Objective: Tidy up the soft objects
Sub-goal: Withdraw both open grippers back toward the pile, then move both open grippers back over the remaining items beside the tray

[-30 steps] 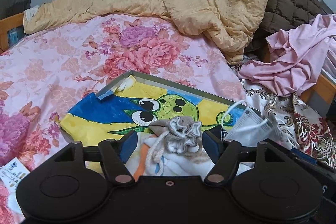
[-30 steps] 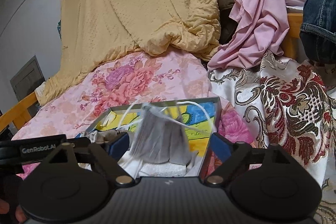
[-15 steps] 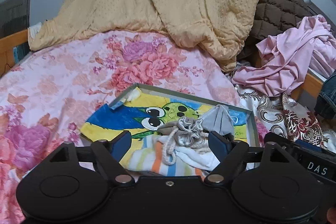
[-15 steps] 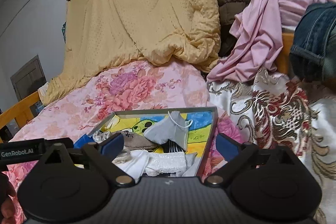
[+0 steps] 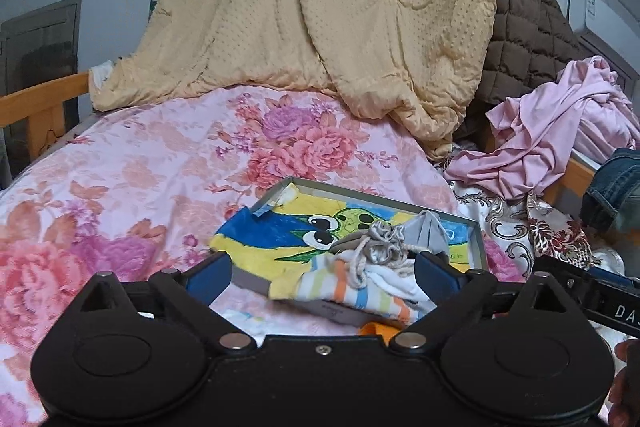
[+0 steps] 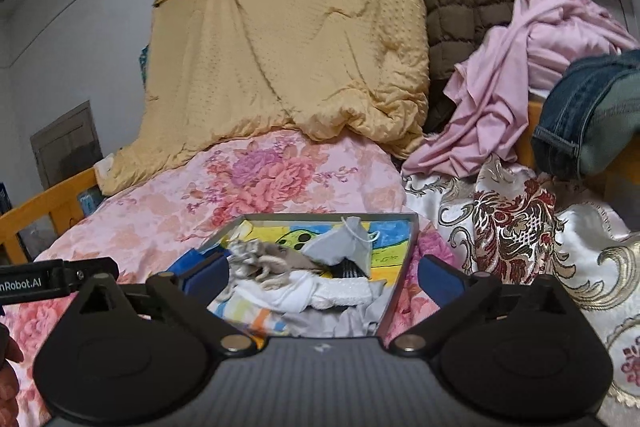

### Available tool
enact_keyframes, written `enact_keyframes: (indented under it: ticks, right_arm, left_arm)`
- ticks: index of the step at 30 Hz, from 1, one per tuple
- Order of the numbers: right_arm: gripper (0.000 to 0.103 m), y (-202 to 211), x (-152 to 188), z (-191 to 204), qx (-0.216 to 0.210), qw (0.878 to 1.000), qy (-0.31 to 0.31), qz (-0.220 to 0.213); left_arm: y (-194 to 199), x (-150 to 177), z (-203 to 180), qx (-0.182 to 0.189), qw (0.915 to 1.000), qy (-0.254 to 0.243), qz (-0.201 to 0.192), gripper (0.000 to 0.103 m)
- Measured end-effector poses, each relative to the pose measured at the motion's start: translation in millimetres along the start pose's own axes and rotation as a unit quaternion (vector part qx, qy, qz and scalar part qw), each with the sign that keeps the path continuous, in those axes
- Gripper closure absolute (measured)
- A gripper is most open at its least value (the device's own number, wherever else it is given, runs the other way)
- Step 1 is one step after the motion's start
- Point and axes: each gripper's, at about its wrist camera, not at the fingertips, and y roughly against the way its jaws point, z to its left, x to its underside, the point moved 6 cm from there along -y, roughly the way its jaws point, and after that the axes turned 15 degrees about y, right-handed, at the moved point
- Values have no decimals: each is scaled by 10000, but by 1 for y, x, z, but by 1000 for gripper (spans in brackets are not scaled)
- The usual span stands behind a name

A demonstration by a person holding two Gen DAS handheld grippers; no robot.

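A shallow grey box (image 5: 384,191) (image 6: 412,239) with a cartoon picture inside lies on the floral bedspread. It holds a grey face mask (image 5: 430,233) (image 6: 340,249), a grey drawstring pouch (image 5: 380,243) (image 6: 256,259), a striped cloth (image 5: 360,291) (image 6: 248,311) and white cloths (image 6: 320,293). My left gripper (image 5: 322,273) is open and empty, above the box's near edge. My right gripper (image 6: 324,277) is open and empty, above the box's near end.
A yellow quilt (image 5: 340,19) (image 6: 300,39) hangs at the back beside a brown quilted coat (image 5: 528,35). Pink clothes (image 5: 560,131) (image 6: 520,79) and jeans (image 6: 588,115) pile at the right on a patterned white cover (image 6: 520,227). A wooden bed rail (image 5: 40,103) runs along the left.
The right gripper let the face mask go into the box. Both grippers pulled back and up from the box, which now looks smaller.
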Motion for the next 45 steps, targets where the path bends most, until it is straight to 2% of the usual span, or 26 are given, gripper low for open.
enact_keyframes:
  ticks: [15,20,29,35,45]
  right_arm:
    - [1,71,21,70,-59,9973,725,29]
    - [1,88,29,81,-55,9967,800,95]
    - [1,110,46,97,-199,9959,836,265]
    - [1,117,57,106,-344,9953,798,427]
    - [1,115,66,125,-471,9912,1132,489]
  left_arm:
    - [85,25,48,-68,9995,44,-313,2]
    - [105,36,61,-146,9991,212,-351,2]
    - [136,45,74,-296,9982,68,-523,1]
    - [149,53,81,-409,9982,-5,-450,1]
    - [152,70,111,-713,9971,222,-166,1]
